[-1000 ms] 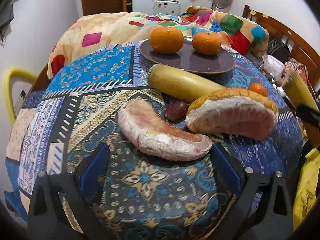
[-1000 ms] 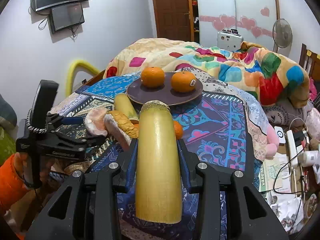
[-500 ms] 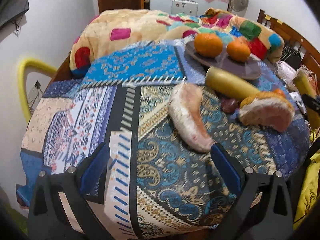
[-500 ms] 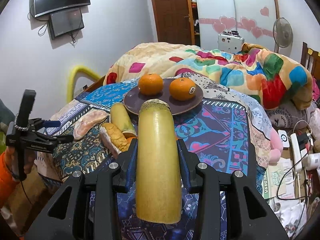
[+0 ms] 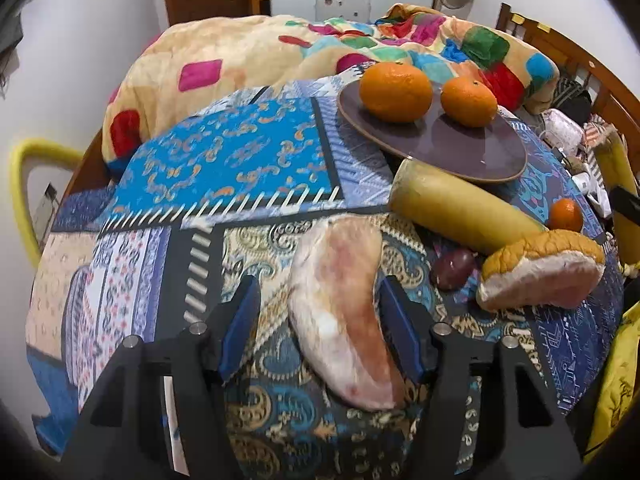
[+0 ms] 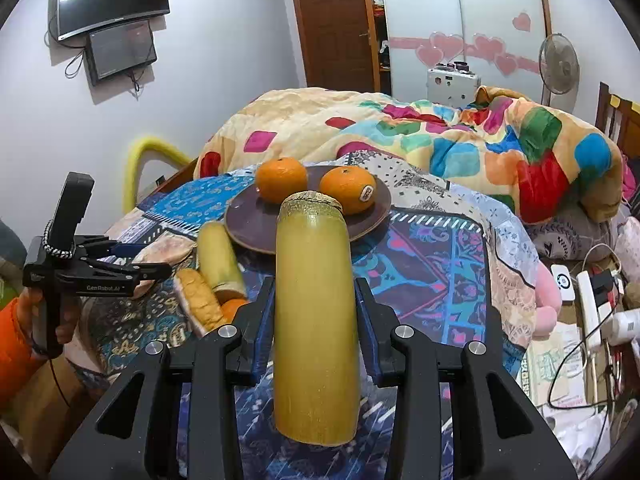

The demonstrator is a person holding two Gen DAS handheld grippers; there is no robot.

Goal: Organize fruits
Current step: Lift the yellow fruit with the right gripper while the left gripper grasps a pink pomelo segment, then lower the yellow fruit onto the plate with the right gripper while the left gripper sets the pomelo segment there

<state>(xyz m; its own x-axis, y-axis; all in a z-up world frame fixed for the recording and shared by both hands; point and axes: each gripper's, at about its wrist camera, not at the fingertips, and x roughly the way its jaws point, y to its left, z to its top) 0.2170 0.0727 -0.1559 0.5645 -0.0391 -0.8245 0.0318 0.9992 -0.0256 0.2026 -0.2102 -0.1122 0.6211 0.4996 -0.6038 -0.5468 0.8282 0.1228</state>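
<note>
In the left wrist view my left gripper [image 5: 318, 322] is open around a peeled pink pomelo segment [image 5: 340, 312] lying on the patterned cloth; its right pad touches the fruit, the left pad stands apart. Another pomelo wedge with rind [image 5: 540, 272], a dark plum [image 5: 454, 268], a sugarcane piece [image 5: 460, 210] and a small orange [image 5: 566, 214] lie to the right. A brown plate [image 5: 460, 148] holds two oranges [image 5: 396, 86]. My right gripper [image 6: 314, 312] is shut on a yellow sugarcane piece [image 6: 314, 320], held above the table before the plate [image 6: 248, 224].
A bed with a colourful quilt [image 6: 440, 132] lies behind the table. A yellow chair back [image 5: 24, 184] stands at the left. Cables, a power strip and clutter [image 6: 588, 308] lie to the right of the table. A fan [image 6: 558, 66] stands at the back.
My left gripper swung out left, then came back in over the peeled pomelo segment, with its jaws narrowed around it. The right gripper kept its sugarcane piece nearly still.
</note>
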